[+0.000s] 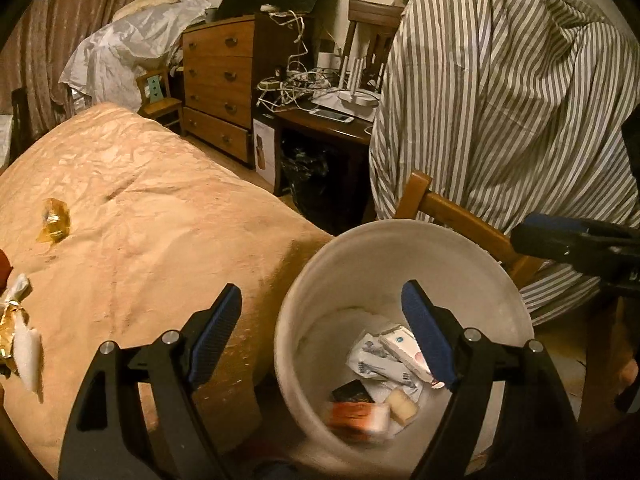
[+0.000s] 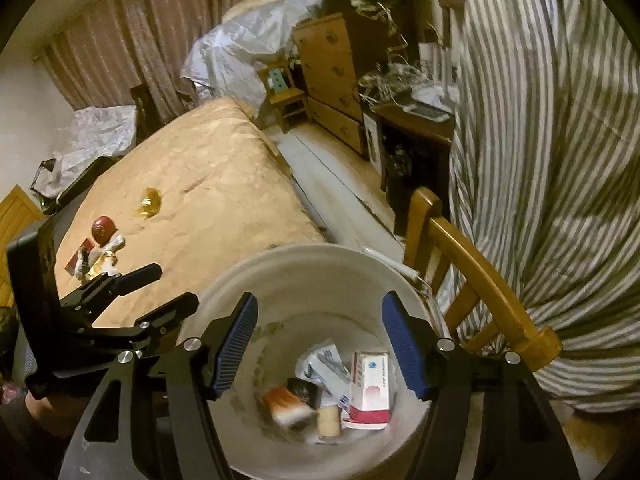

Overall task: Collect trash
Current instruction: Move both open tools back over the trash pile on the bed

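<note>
Bucket [image 2: 304, 280]: white plastic, matt, scuffed inside. Box [image 2: 370, 388] in bucket: white-and-red card, slight sheen. Wrapper [image 1: 372, 356]: crinkled printed film. Bedspread [image 1: 152, 208]: tan cloth, wrinkled, soft sheen. Cellophane [image 1: 54, 220] on bed: amber, glossy, crumpled. Foil [image 1: 10, 328]: gold, shiny. Left claw [image 1: 324, 336]: black matt plastic, blue ribbed pads, silver metal pins. Right claw [image 2: 320, 344]: same make. Chair [image 2: 472, 272]: varnished wood, glossy. Shirt [image 1: 500, 80]: striped woven cloth, matt. Dresser [image 1: 218, 76]: polished wood, metal pulls. Curtain [image 1: 60, 20]: brown cloth.
</note>
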Motion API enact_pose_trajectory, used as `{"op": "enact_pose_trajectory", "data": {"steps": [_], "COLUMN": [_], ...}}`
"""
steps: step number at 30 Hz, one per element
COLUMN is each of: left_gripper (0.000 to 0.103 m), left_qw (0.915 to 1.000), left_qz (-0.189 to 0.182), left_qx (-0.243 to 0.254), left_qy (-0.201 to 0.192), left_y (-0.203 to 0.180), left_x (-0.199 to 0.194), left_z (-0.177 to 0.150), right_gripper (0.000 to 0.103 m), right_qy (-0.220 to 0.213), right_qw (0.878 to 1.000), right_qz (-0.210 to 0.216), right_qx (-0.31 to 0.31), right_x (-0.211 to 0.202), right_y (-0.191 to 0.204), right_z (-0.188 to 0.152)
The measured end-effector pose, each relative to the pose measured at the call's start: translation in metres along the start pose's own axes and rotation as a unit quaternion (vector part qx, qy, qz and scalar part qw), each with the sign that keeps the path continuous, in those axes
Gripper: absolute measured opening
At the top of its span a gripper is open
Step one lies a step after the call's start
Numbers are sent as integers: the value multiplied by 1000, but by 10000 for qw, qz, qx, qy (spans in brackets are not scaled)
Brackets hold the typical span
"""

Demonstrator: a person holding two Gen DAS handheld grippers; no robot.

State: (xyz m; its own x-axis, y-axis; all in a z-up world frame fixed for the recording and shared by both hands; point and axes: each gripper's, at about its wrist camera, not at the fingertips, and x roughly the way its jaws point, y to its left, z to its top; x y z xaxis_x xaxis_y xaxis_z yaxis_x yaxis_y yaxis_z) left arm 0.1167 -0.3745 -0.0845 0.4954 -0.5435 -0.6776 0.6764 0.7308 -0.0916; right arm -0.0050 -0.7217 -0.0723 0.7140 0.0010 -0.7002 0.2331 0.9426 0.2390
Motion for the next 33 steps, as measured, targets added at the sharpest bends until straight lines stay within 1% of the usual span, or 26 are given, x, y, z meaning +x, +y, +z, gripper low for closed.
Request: {"op": "enact_pose_trajectory", "data": {"steps": [2, 4, 5, 8, 9, 13, 15, 17, 18, 21, 23, 24, 26, 29, 30, 31, 32, 33], "left_gripper": [79, 79, 79, 79, 79, 79, 79, 79, 79, 79, 79, 79, 79, 85, 85, 86, 86, 86], "left_qw": [9999, 9996, 9994, 9974, 9967, 9899, 9835, 9730, 9688, 9513, 9435, 9421, 9405, 9446, 9476, 9505, 9567, 9598], "left_qz": [92, 234, 279, 604, 675, 1079, 1345, 1723, 1841, 2269, 2453, 2486, 2564, 2502, 2463, 2410, 2276, 2219], "left_qx": [-3, -41, -70, -243, -314, -827, -1131, -1477, -1613, -2063, -2208, -2234, -2218, -2118, -2030, -1959, -1817, -1717], "left_qy": [-67, -161, -187, -319, -339, -409, -432, -413, -393, -328, -285, -275, -213, -153, -121, -101, -52, -12], "left_y": [9, 25, 32, 71, 82, 146, 183, 228, 244, 303, 332, 342, 365, 397, 407, 408, 411, 413], "left_x": [-9, -22, -27, -52, -58, -90, -107, -123, -129, -151, -163, -168, -175, -180, -180, -179, -178, -175], "left_z": [-2, -7, -9, -21, -24, -46, -62, -82, -89, -123, -141, -146, -159, -171, -172, -172, -173, -172], "right_gripper": [66, 69, 73, 78, 79, 80, 82, 82, 82, 82, 82, 82, 82, 82, 82, 82, 82, 82], "right_qy": [-147, -292, -386, -537, -563, -536, -441, -329, -272, -59, 104, 186, 412, 703, 778, 886, 952, 1026], "right_qw": [9997, 9988, 9979, 9944, 9929, 9854, 9814, 9784, 9772, 9721, 9688, 9674, 9645, 9602, 9588, 9569, 9555, 9539], "right_qz": [134, 214, 281, 550, 632, 1118, 1378, 1572, 1643, 1860, 1960, 1995, 2079, 2239, 2291, 2369, 2429, 2497], "right_qx": [-135, -319, -437, -720, -832, -1165, -1258, -1300, -1319, -1431, -1515, -1550, -1579, -1515, -1489, -1425, -1374, -1313], "right_x": [-8, -14, -17, -19, -18, -4, 8, 21, 27, 47, 61, 68, 85, 110, 118, 129, 135, 144], "right_y": [15, 33, 47, 88, 103, 164, 195, 219, 230, 264, 285, 293, 308, 322, 326, 336, 343, 353], "right_z": [0, 1, 1, -1, -2, -6, -10, -15, -17, -28, -36, -40, -47, -52, -52, -53, -54, -54]}}
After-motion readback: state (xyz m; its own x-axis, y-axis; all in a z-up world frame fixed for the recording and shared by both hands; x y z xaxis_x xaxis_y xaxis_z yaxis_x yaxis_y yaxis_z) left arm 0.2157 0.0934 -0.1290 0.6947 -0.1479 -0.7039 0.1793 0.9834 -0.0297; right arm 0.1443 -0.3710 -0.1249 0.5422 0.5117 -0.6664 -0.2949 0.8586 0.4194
